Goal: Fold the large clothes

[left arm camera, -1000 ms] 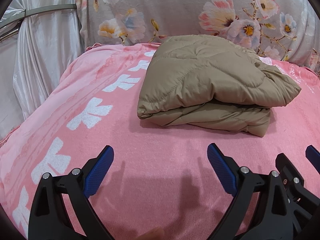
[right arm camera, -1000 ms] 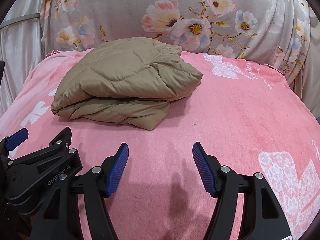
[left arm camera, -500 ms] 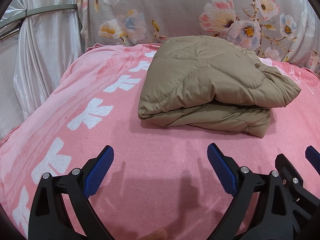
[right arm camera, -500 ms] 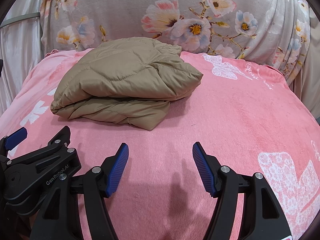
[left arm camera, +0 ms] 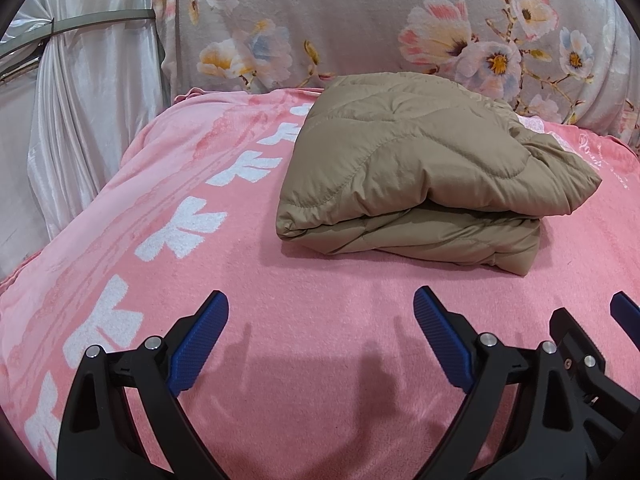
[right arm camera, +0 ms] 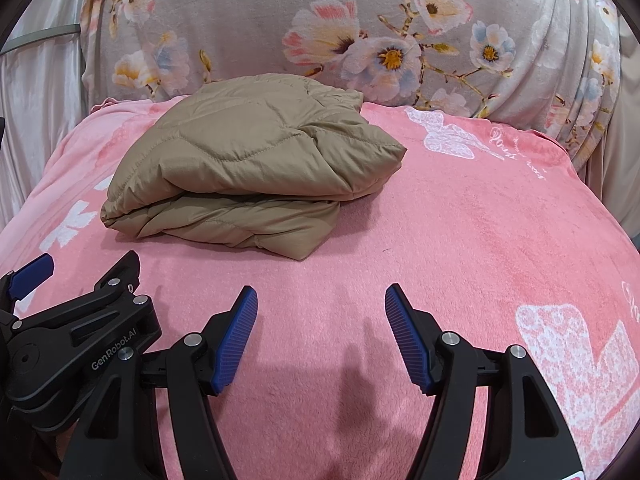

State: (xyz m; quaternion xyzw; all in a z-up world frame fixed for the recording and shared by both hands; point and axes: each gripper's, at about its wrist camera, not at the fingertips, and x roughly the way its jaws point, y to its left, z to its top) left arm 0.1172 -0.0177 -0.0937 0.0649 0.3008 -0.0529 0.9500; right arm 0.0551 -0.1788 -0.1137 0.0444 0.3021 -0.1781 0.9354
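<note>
A tan quilted jacket (left arm camera: 420,176) lies folded into a thick bundle on the pink blanket (left arm camera: 320,320); the right wrist view shows the same jacket (right arm camera: 256,168) toward the back left. My left gripper (left arm camera: 320,316) hovers open over bare blanket in front of the bundle, nothing between its blue pads. My right gripper (right arm camera: 320,312) is open too, short of the jacket and to its right, with only blanket under it. Each gripper shows at the edge of the other's view, side by side.
A grey floral cushion or backrest (left arm camera: 360,20) rises behind the blanket. Shiny white curtain fabric (left arm camera: 80,120) hangs at the left. The pink blanket (right arm camera: 500,240) with white bow and butterfly prints spreads wide to the right of the jacket and drops off at its edges.
</note>
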